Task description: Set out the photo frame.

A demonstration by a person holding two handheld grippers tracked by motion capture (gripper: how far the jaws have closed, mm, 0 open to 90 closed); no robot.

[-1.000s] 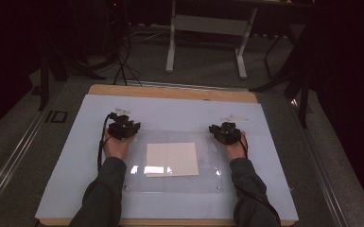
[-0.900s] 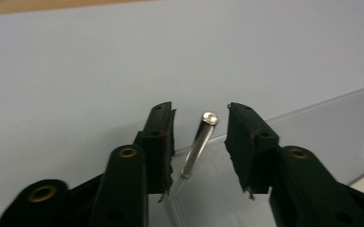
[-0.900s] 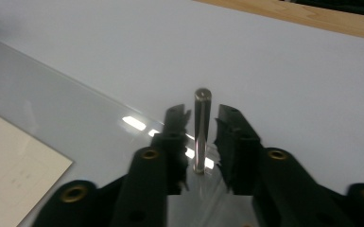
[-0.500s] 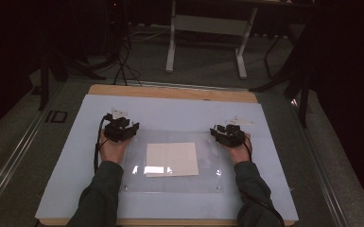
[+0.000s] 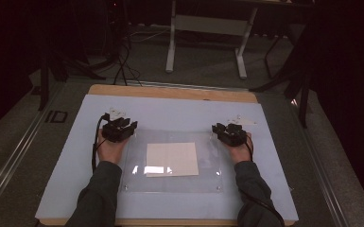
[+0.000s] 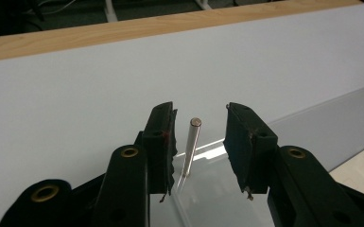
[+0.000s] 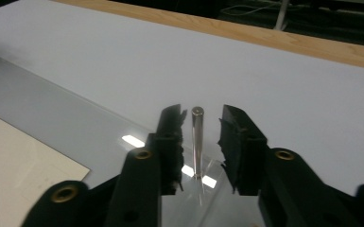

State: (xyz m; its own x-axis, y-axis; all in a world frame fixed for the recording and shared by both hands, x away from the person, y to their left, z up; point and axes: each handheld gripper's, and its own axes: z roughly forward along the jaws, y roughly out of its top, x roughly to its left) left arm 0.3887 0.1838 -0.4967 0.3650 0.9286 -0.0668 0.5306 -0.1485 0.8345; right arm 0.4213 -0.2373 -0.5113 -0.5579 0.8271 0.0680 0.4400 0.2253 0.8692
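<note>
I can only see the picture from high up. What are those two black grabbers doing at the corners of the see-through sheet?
Observer: The left gripper has a thin metal pin standing between its jaws, not touching either pad; the jaws have just been closing.
Child: And the other one?
Observer: The right gripper straddles a pin of its own, upright at a corner of the clear sheet, with gaps on both sides.
Child: Is that square thing on top of the sheet?
Observer: The pale paper seems to lie under the sheet; I cannot be sure.
</note>
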